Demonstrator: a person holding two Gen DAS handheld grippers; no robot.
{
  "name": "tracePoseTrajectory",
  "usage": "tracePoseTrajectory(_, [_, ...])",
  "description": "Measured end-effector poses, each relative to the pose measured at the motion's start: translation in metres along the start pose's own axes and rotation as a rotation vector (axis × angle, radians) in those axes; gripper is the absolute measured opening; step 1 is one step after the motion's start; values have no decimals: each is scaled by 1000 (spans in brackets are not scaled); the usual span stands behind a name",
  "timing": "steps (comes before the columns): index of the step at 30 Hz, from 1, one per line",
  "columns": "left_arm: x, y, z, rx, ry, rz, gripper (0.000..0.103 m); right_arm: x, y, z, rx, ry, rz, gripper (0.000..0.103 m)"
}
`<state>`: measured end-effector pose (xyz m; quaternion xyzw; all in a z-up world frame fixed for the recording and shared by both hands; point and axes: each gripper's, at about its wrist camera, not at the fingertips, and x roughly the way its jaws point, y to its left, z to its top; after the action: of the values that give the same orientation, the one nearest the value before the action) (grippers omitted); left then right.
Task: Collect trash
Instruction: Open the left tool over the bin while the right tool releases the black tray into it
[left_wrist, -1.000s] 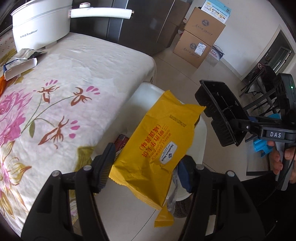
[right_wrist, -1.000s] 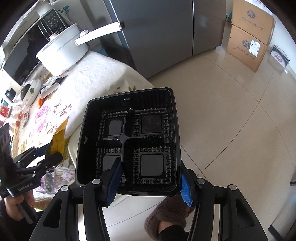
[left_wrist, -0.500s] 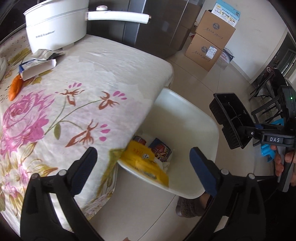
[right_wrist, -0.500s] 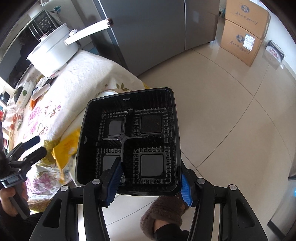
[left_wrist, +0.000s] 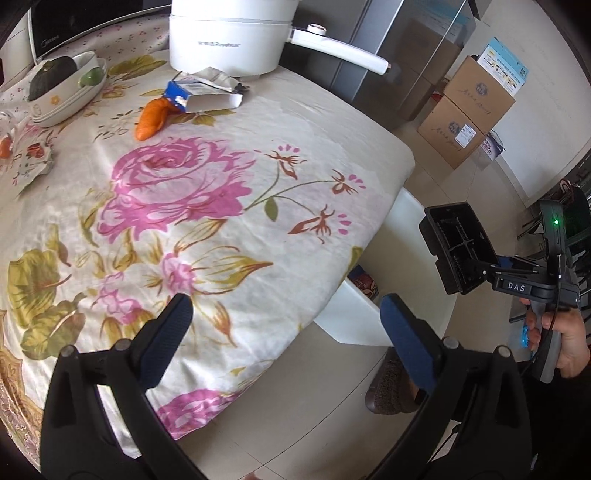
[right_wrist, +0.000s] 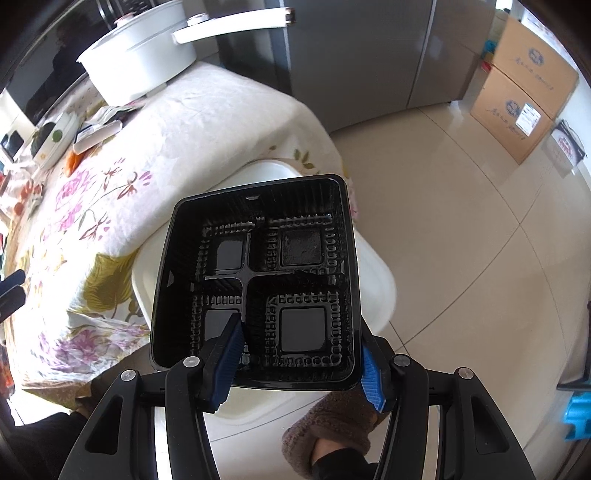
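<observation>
**Wrapper dropped, tray next**

Left claw (left_wrist: 280, 325) is hanging spread and empty over the tabletop (left_wrist: 207, 192), its yellow wrapper now gone into the bin (right_wrist: 373, 280). Right claw (right_wrist: 299, 362) is clamping the tray (right_wrist: 258, 273) above that bin.

- Black plastic four-compartment food tray (right_wrist: 258, 280): empty, open side facing the camera, tilted, held off the floor above the bin.
- White plastic trash bin (left_wrist: 373, 325): on the floor against the table's corner edge, a wrapper (left_wrist: 364, 282) visible inside.

"DAS" on right claw (left_wrist: 480, 273)
</observation>
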<state>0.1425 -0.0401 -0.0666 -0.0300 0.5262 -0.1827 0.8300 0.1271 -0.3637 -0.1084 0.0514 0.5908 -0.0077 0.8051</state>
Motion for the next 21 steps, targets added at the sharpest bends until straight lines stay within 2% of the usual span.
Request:
tracePoseTrajectory(10, [-31,44,-18,-38,-20,54,101,8,51,13,-62,10,-7,60])
tracePoseTrajectory(11, [-34,49,-21,-45,-21,59,101,9,53,14,-57,13,-6,61])
tracePoseTrajectory(13, [-40,60,-25,-61,-25,68,101,9,61,17,-46,12,-1,70])
tracePoseTrajectory(15, [-45,71,-30,-78,-30,76,101,8,67,19,-40,8,8,73])
tracePoseTrajectory(21, [-59,101,-45,-127,-41,102,101,4,92,24,-66,-4,38,74])
